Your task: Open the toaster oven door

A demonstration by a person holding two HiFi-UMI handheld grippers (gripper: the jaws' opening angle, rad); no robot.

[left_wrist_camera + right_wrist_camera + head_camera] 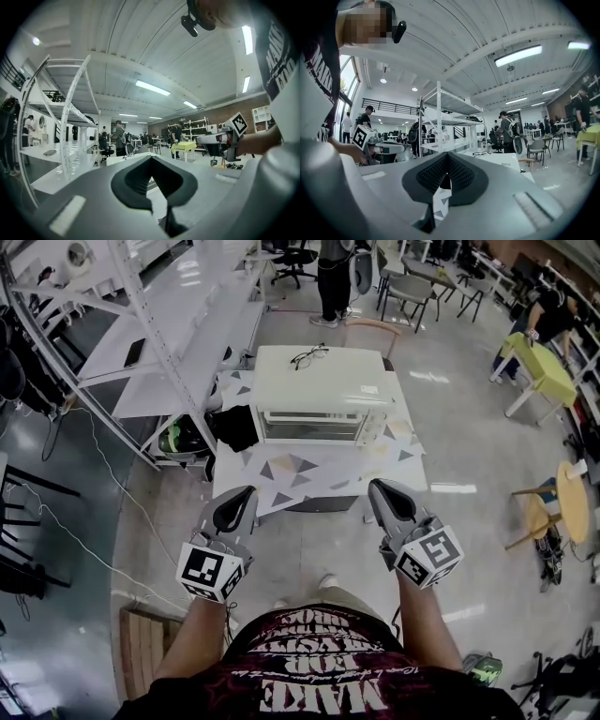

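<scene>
A white toaster oven point(319, 390) stands on a small table with a triangle-patterned cloth point(309, 474). Its glass door point(309, 427) faces me and is closed. A pair of glasses point(309, 356) lies on its top. Both grippers hang in the air short of the table's near edge, well apart from the oven. My left gripper point(244, 495) is shut and empty, and my right gripper point(380, 489) is the same. In the left gripper view the jaws point(151, 161) meet at the tip. The right gripper view shows its jaws point(446, 159) closed too, with the oven's top point(497, 161) beyond.
A white shelving rack point(178, 334) runs along the left, with a black bag point(234, 427) against the table. Behind the table are a chair point(375, 329) and a standing person point(333, 277). At the right are a yellow-green table point(544, 367) and wooden stool point(562, 502). A wooden pallet point(145, 643) lies at lower left.
</scene>
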